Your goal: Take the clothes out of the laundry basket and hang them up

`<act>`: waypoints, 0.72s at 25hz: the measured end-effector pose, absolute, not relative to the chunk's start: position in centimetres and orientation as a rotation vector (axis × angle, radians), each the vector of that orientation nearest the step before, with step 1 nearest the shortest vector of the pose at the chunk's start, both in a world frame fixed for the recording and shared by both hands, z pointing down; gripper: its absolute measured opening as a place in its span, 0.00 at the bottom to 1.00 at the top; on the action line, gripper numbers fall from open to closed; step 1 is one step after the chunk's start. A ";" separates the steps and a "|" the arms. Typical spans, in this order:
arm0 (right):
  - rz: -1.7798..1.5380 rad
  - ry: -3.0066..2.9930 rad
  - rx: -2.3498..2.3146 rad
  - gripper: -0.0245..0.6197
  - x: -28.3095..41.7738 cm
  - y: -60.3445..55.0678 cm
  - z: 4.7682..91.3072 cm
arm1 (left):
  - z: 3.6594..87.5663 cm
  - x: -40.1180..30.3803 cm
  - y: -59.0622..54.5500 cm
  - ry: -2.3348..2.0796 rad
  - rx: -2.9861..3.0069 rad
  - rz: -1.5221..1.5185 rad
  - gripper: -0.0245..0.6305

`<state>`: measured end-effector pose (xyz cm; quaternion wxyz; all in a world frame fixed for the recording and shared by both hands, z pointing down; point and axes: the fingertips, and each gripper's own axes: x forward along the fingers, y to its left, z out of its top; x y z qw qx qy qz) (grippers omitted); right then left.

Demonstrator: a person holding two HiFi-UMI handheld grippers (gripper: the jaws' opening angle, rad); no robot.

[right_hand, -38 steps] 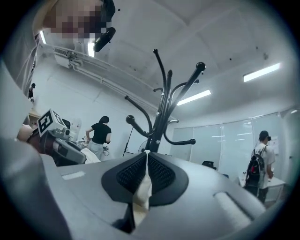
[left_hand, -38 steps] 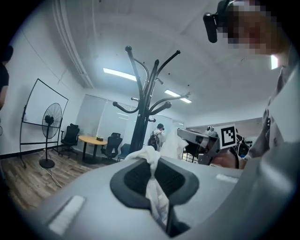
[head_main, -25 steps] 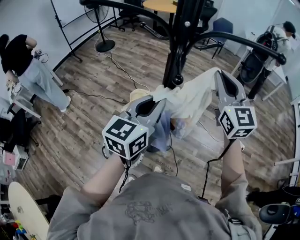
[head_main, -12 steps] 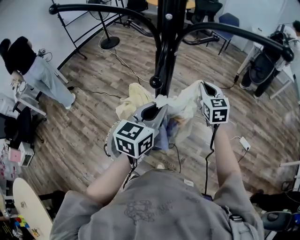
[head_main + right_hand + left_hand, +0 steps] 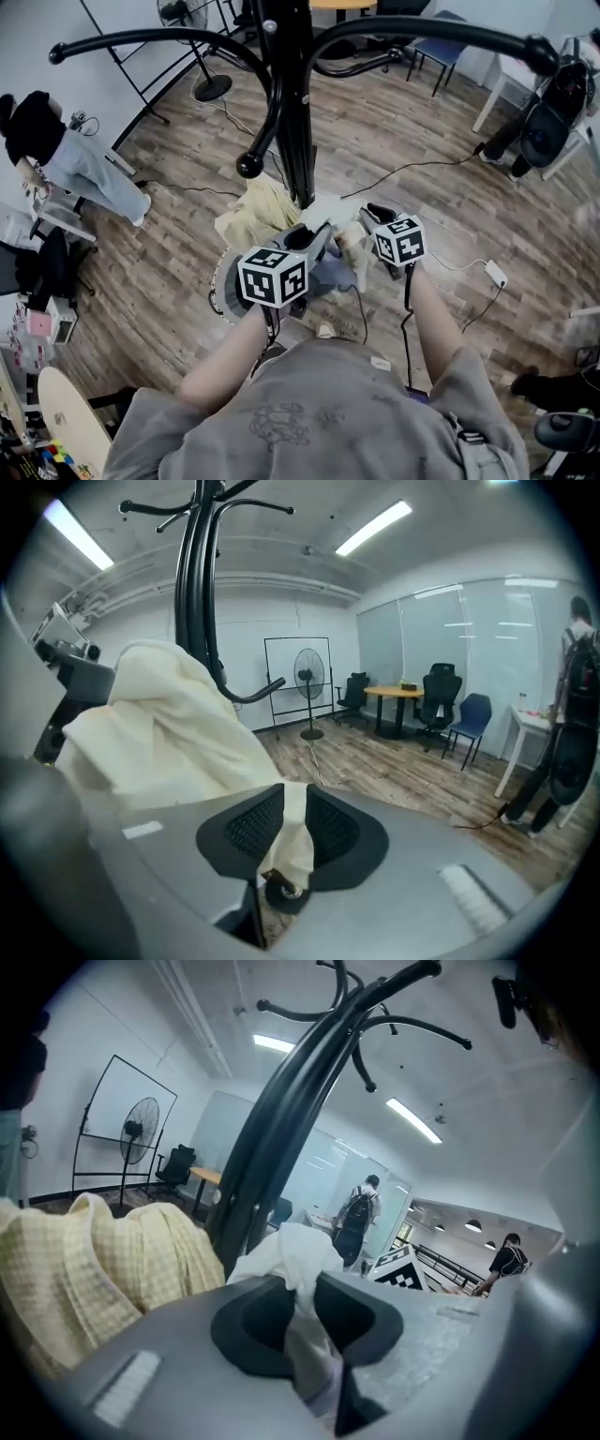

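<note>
Head view: I am holding a cream garment (image 5: pixel 330 208) in my left gripper (image 5: pixel 314 242) and right gripper (image 5: pixel 367 217), just beside the coat stand (image 5: pixel 292 112). Left gripper view: jaws are pinching its fabric. Right gripper view: jaws are likewise pinching it.

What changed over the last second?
The right tool swung in and down toward the left tool, so the cream garment, earlier stretched between them, now bunches beside the coat stand pole. Nothing was taken hold of or let go: both tools stay shut on that garment. The left tool barely moved, and the yellow checked cloth remains by the pole.
</note>
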<state>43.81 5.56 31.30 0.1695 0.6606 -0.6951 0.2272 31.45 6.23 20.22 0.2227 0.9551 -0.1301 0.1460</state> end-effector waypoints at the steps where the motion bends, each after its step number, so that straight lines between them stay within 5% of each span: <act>1: 0.667 -1.989 1.864 0.20 43.4 6.0 31.7 | 20.5 31.3 6.3 -0.372 2.626 0.403 0.14; 8: 0.715 -2.058 1.911 0.37 43.1 7.8 29.5 | 20.4 30.7 7.5 -0.333 2.645 0.420 0.37; 18: 0.509 -2.164 2.036 0.40 43.1 9.2 19.9 | 18.2 28.5 8.7 -0.311 2.678 0.395 0.47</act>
